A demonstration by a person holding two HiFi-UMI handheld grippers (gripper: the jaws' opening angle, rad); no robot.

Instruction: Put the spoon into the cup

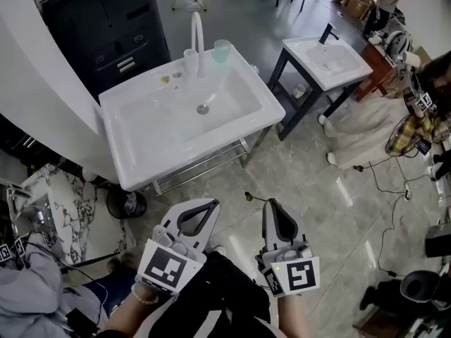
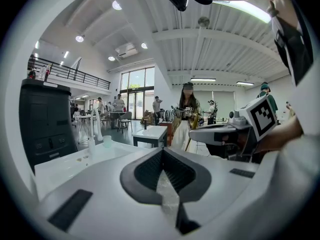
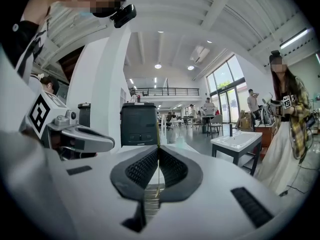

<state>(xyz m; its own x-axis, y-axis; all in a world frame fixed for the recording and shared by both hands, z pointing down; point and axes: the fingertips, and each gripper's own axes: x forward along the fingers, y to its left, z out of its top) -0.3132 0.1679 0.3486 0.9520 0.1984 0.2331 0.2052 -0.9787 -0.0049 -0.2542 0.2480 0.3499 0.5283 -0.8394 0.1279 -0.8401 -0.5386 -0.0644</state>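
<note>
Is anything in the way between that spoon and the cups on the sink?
Nothing visible. The right gripper holds the spoon over the floor; only the sink and its open basin lie between it and the clear cup and green cup flanking the faucet.

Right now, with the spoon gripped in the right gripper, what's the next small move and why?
Probably carry the right gripper forward, toward the green cup beside the faucet. Its fingers are shut on the thin spoon, but it hangs over the floor, short of the sink, with the cup on the far rim.
</note>
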